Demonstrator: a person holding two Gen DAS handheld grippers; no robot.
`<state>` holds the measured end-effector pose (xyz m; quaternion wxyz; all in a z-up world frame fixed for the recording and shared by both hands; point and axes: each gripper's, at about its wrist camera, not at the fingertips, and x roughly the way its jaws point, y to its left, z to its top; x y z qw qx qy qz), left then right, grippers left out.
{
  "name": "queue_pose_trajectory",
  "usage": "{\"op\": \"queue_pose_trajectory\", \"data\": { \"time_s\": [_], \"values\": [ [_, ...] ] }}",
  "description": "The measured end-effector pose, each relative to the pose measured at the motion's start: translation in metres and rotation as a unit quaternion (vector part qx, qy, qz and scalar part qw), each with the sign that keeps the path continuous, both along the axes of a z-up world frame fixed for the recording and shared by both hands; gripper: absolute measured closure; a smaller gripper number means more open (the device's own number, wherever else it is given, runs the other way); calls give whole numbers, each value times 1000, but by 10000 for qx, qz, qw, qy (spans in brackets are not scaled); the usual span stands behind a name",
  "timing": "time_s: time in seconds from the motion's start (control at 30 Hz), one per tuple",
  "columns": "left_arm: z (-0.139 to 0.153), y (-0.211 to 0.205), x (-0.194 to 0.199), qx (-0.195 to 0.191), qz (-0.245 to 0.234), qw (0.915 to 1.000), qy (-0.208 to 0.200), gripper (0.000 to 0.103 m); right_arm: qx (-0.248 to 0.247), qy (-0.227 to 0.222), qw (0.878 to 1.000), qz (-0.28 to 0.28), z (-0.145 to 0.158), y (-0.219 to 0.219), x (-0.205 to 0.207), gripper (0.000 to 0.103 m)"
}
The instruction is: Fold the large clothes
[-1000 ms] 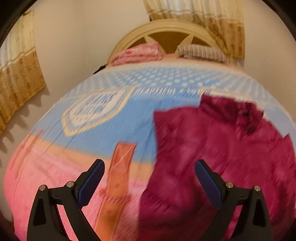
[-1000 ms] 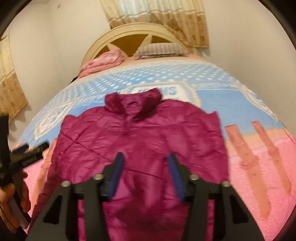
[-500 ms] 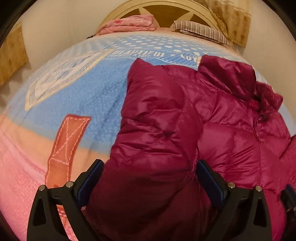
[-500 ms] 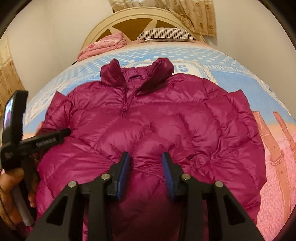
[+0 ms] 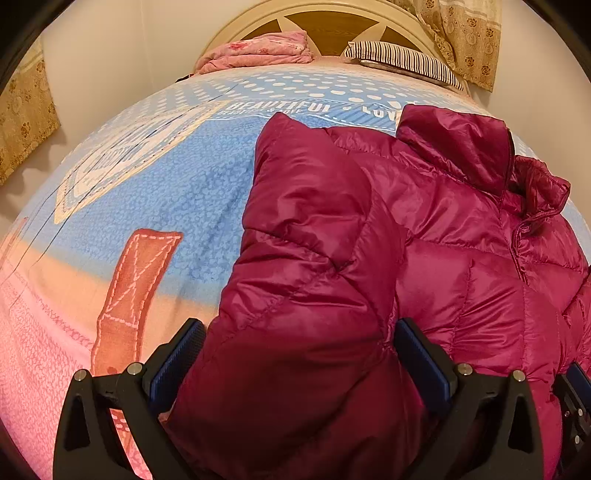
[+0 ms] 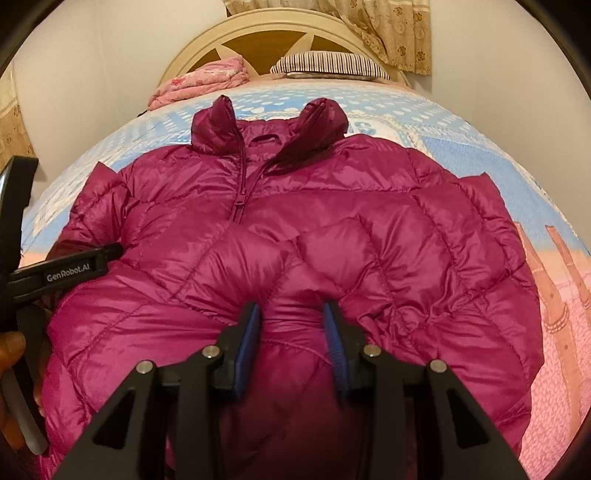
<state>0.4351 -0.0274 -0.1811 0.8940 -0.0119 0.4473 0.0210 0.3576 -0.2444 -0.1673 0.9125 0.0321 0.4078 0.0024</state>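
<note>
Curtain: a beige floral curtain [image 5: 22, 118] hangs at the far left wall in the left wrist view; a second panel [image 6: 391, 33] hangs behind the headboard.
Person's hand: fingers [image 6: 13, 350] show at the left edge of the right wrist view, wrapped round the handle of the left tool.
Left gripper: the black two-finger left gripper [image 5: 299, 363] with blue pads points down at the jacket's left sleeve; its jaws stand wide apart with the puffy sleeve bulging up between them. The right pad [image 5: 421, 363] lies against the fabric; whether the left pad presses it I cannot tell, so no firm grip can be read.
Bedspread: a blue, peach and pink printed blanket [image 5: 177, 206] covers the bed, with white lettering and an orange strap motif.
Folded quilt: a pink quilt [image 6: 199, 83] lies at the head of the bed, left of the pillow.
Jacket: a magenta quilted down jacket [image 6: 332, 229] lies front up and spread flat on the blanket, collar toward the headboard, zip partly open at the neck, sleeves along its sides.
Right gripper: the black right gripper [image 6: 293, 332] is narrowed on a raised fold of the jacket's lower front, both blue pads pressing the fabric.
Pillow: a striped pillow [image 6: 328, 64] rests against the cream arched headboard [image 6: 258, 33].
</note>
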Motion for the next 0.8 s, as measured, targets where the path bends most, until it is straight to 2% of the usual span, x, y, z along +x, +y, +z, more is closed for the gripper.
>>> {"op": "queue_pose_trajectory", "data": {
  "time_s": [0.3,0.53,0.8],
  "values": [
    [0,-2,0,76,9,10000,-15,1,-151,3,9999,-11,-1,4,-1,64],
    [2,-9,-3,306,24,9995,-90,1,-216,-3,9998,-23,-1,5,-1,64],
    [4,-8,-1,276,28,9996,-23,1,-209,-12,9998,-15,0,5,-2,64]
  ]
}}
